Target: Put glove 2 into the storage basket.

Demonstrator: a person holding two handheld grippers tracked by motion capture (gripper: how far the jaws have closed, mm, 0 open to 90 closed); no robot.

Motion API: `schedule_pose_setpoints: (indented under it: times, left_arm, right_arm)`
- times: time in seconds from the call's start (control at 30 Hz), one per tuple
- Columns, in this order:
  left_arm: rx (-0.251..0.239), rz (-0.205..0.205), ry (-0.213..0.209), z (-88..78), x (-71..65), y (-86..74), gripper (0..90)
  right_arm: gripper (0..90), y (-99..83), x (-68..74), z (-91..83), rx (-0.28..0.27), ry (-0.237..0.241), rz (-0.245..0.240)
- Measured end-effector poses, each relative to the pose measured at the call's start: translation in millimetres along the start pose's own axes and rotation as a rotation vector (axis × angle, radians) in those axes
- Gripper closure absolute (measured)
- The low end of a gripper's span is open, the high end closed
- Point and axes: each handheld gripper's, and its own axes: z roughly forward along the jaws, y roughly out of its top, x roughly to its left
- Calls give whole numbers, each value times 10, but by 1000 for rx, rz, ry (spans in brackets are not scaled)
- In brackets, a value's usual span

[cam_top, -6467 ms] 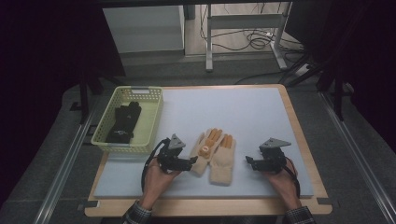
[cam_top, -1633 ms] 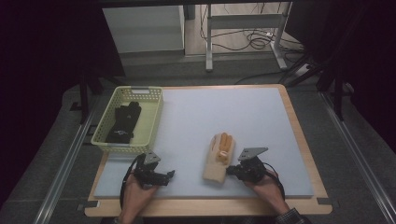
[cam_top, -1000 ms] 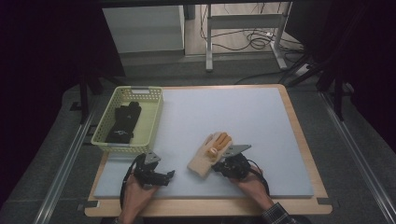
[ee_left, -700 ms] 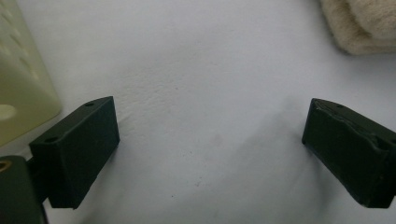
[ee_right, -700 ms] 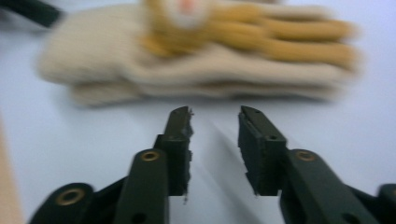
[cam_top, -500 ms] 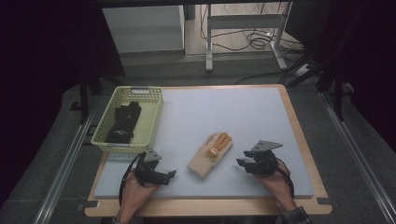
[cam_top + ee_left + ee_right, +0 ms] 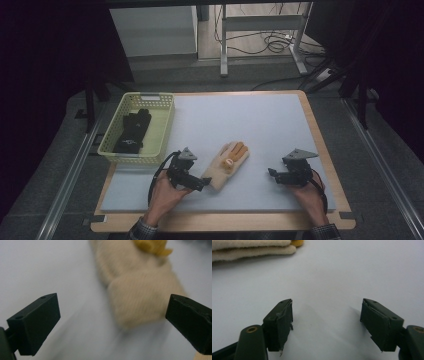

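The cream glove (image 7: 227,162) is lying folded on the pale blue surface (image 7: 260,120), its yellow-tipped fingers pointing away from the person and its knitted cuff nearest the person's edge. Taking that glove as the landmark: the left tongs (image 7: 200,184) are sitting just at its cuff end, on the side toward the yellow basket (image 7: 150,145), and their jaws are standing wide apart; in the left gripper view the cuff (image 7: 140,300) is lying ahead of and between the two jaws, with neither pad pressing on it (the picture there is blurred, so whether a jaw is grazing the wool I cannot tell). The right tongs (image 7: 271,173) are resting well away from the glove on its other side, pointing toward it, jaws having just been opening and now standing apart with only bare surface between them; the right gripper view is showing the glove's edge (image 7: 252,250) far off at the top corner. A black glove (image 7: 131,131) is lying inside the basket, which is standing beyond the cream glove, well apart from it.
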Motion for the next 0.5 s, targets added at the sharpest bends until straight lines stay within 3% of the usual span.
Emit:
schedule_pose_setpoints:
  times: [0.23, 0.4, 0.5]
  left_arm:
    - [42, 44, -5, 297, -212, 308, 0]
    - [107, 80, 48, 554, -305, 412, 0]
    - [146, 103, 124, 692, -362, 439, 27]
  right_arm:
    - [246, -5, 8, 6, 2, -3, -10]
    - [245, -6, 8, 6, 1, -3, -10]
    - [245, -7, 9, 6, 0, -3, -10]
